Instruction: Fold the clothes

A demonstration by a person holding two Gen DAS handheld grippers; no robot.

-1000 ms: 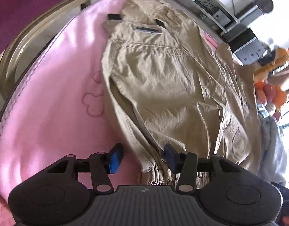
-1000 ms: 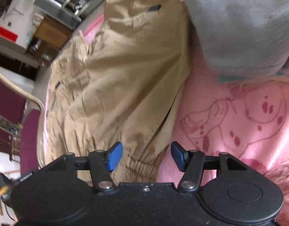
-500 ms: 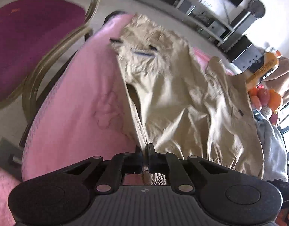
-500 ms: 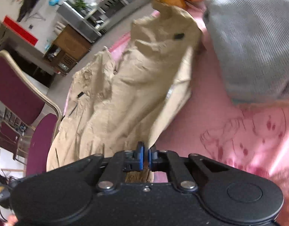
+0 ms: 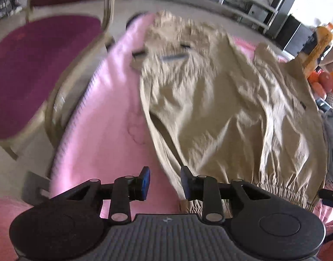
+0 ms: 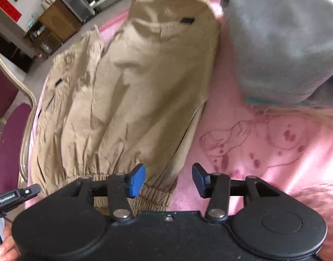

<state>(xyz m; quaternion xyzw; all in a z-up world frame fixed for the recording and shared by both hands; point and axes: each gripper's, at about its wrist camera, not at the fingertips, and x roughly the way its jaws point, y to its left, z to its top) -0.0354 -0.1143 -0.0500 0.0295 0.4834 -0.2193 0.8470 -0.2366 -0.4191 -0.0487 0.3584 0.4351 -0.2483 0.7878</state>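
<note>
A beige garment (image 5: 220,113) with an elastic hem lies spread on a pink blanket (image 5: 105,130). My left gripper (image 5: 164,182) hovers over the hem's left corner. Its jaws are opening, and the blue pads (image 5: 144,181) press on nothing, though the garment's side edge runs below the gap. In the right wrist view the same garment (image 6: 134,91) fills the middle. There my right gripper (image 6: 168,180) hangs above the hem's right corner (image 6: 157,191). Its jaws are opening too, and the cloth lies loose beneath them.
A grey knit garment (image 6: 286,43) is heaped at the blanket's right side. A purple chair with a metal frame (image 5: 36,65) stands left of the blanket. Orange toys (image 5: 318,43) and shelves sit at the back. A hand (image 6: 3,248) shows at the lower left.
Both grippers stood open over the hem, then shut on its corners and rose. Now both have opened again, and the hem lies loose on the blanket.
</note>
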